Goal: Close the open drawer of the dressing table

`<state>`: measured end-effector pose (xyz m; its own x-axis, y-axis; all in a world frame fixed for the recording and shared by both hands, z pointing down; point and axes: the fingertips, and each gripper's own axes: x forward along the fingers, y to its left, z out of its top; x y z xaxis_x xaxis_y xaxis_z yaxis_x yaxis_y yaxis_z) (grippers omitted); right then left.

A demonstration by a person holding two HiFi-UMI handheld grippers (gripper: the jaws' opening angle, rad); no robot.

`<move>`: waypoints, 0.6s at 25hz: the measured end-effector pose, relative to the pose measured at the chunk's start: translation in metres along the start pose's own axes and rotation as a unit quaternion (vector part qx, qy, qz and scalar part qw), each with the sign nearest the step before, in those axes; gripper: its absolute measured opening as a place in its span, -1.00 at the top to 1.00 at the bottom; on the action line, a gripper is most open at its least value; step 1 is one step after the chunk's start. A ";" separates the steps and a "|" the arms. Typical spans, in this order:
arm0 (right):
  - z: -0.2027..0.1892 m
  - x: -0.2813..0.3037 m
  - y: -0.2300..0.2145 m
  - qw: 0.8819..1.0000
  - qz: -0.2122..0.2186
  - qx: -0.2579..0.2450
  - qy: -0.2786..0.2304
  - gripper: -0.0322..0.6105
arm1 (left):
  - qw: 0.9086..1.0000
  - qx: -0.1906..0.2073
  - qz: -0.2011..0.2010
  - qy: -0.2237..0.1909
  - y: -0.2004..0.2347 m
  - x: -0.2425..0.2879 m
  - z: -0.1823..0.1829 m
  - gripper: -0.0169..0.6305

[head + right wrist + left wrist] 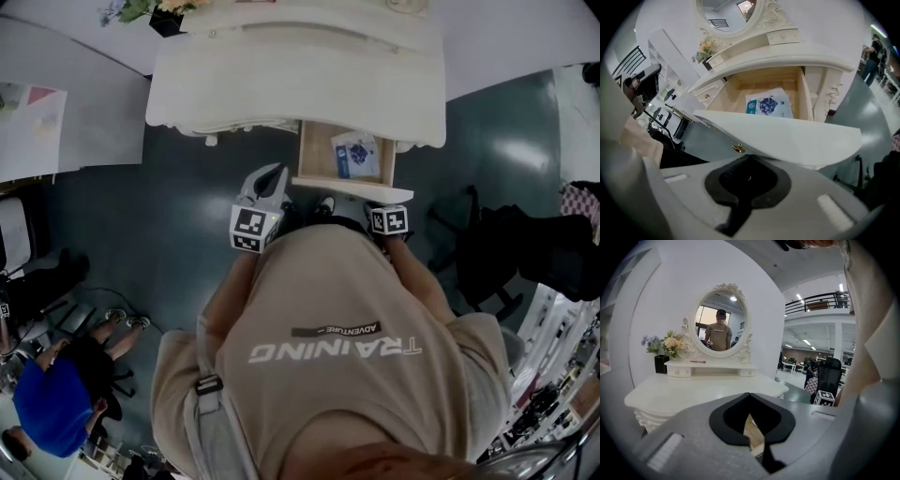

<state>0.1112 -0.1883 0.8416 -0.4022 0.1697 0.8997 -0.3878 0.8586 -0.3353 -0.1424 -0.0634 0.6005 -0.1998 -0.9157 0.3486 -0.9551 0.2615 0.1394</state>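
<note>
Drawer is sitting open; right gripper is hovering at its front, jaws together, empty; left gripper same.

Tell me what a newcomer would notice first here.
The open drawer sticking out of the white dressing table, with a blue-and-white packet lying inside. Next, the right gripper, jaws together, right up at the drawer front beside its small brass knob. Behind, an oval mirror stands on the tabletop.
</note>
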 end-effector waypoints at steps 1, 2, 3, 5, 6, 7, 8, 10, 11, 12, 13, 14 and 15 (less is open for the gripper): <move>0.000 0.000 -0.001 1.000 0.000 -0.003 0.004 0.89 | 1.000 -0.002 0.003 0.001 0.002 0.001 0.000 0.95; 0.000 0.001 -0.001 1.000 0.000 -0.006 0.006 0.89 | 1.000 -0.004 0.006 0.001 0.004 0.002 0.000 0.95; 0.001 0.001 -0.002 1.000 0.001 -0.008 0.008 0.89 | 1.000 -0.005 0.009 0.000 0.006 0.004 0.002 0.95; 0.003 0.002 -0.003 1.000 0.004 -0.010 0.012 0.89 | 1.000 -0.002 0.013 -0.002 0.008 0.007 0.006 0.95; 0.004 0.002 -0.004 1.000 0.006 -0.009 0.014 0.89 | 1.000 -0.001 0.016 -0.003 0.009 0.008 0.008 0.95; 0.005 0.003 -0.005 1.000 0.007 -0.009 0.015 0.89 | 1.000 0.000 0.019 -0.005 0.009 0.009 0.010 0.95; 0.007 0.004 -0.005 1.000 0.008 -0.009 0.015 0.89 | 1.000 0.000 0.022 -0.007 0.010 0.009 0.012 0.95; 0.014 0.005 -0.008 1.000 0.009 -0.010 0.011 0.89 | 0.999 -0.001 0.030 -0.011 0.011 0.007 0.015 0.95; 0.019 0.005 -0.009 1.000 0.009 -0.011 0.009 0.89 | 0.999 -0.002 0.034 -0.012 0.011 0.005 0.015 0.95; 0.023 0.006 -0.011 1.000 0.009 -0.013 0.007 0.89 | 0.999 -0.005 0.038 -0.013 0.012 0.002 0.013 0.95; 0.027 0.006 -0.012 1.000 0.008 -0.015 0.006 0.89 | 0.999 -0.007 0.042 -0.012 0.012 -0.001 0.010 0.95; 0.031 0.008 -0.013 1.000 0.008 -0.015 0.005 0.89 | 0.999 -0.009 0.046 -0.010 0.012 -0.004 0.008 0.95; 0.036 0.009 -0.014 1.000 0.009 -0.014 0.004 0.89 | 0.999 -0.009 0.050 -0.007 0.013 -0.006 0.006 0.95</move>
<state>0.0831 -0.2157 0.8445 -0.4024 0.1881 0.8959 -0.3567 0.8691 -0.3427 -0.1544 -0.0561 0.5944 -0.2970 -0.8891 0.3483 -0.9262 0.3570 0.1215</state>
